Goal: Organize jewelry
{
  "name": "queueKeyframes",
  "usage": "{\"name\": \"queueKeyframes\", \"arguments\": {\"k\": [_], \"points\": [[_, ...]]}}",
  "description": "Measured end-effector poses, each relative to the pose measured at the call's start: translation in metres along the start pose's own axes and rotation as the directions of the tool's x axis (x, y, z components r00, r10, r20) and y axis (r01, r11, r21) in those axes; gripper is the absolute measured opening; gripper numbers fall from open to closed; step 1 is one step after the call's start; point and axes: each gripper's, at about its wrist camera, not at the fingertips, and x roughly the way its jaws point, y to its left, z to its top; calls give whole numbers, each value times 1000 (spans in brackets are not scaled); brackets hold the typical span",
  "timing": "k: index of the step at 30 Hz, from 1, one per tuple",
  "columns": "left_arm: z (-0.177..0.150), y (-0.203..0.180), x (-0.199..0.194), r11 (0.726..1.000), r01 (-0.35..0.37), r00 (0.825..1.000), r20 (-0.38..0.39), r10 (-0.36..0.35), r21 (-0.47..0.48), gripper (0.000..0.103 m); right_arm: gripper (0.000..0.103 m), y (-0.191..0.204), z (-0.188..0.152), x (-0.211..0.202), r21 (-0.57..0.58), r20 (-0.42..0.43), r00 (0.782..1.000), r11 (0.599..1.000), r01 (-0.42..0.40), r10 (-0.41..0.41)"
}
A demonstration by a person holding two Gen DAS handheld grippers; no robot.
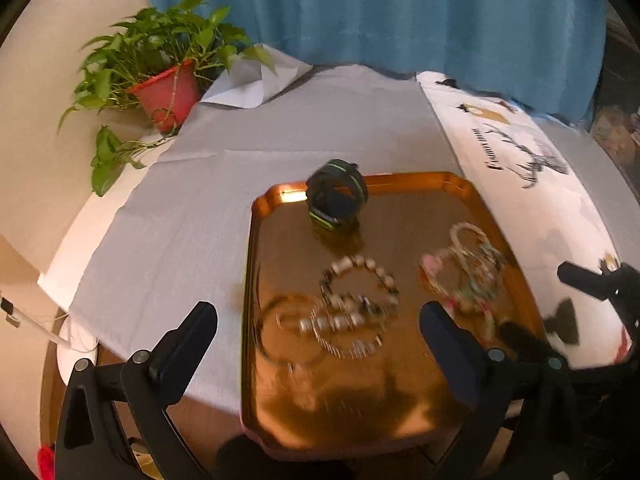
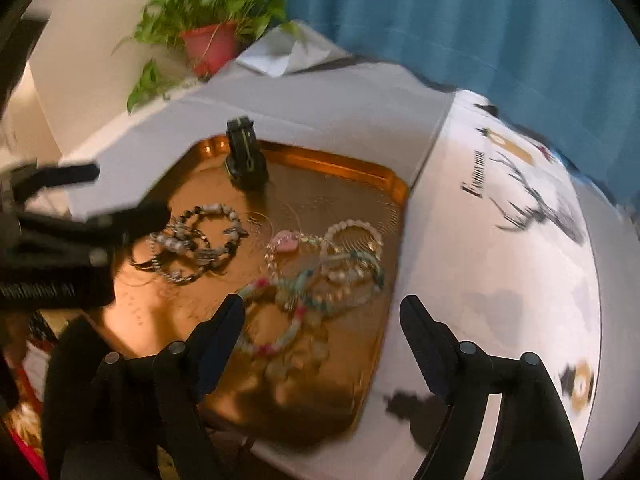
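Note:
A copper tray (image 1: pixel 256 248) (image 2: pixel 396 200) lies on the table. On it a black watch with green stripes (image 1: pixel 337 196) (image 2: pixel 245 160) stands at the far end. Grey-and-black bead bracelets (image 1: pixel 356 304) (image 2: pixel 200 240) lie in a heap at the left. Pink, white and teal bracelets (image 1: pixel 464 268) (image 2: pixel 320 276) lie at the right. My left gripper (image 1: pixel 320 324) is open and empty above the tray's near part; it also shows in the right wrist view (image 2: pixel 120 196). My right gripper (image 2: pixel 322 314) is open and empty above the pastel bracelets.
A grey cloth (image 1: pixel 280 128) covers the table's left, a white printed cloth (image 2: pixel 500 240) its right. A potted plant in a red pot (image 1: pixel 168 88) stands at the far left corner. A blue curtain (image 1: pixel 380 12) hangs behind the table.

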Motion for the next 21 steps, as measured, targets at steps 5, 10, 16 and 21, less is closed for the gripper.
{"name": "queueKeyframes", "arguments": {"k": [5,10,16,21], "points": [[-31,-5,-41,999,2,999,45,0,-42,102,84,-1,-25,-47,56,57,998,998,36,-39],[-49,-7,-66,999,-7,997,76,10,-48,102,91,7,-49,-77,39,85,993,996,82,-85],[-63,-11,-90,999,-25,994,105,30,-46,102,101,13,-69,-102,45,99,991,995,89,-93],[-69,-13,-102,999,-32,992,122,37,-44,102,101,16,-76,-115,36,121,988,995,95,-99]]}}
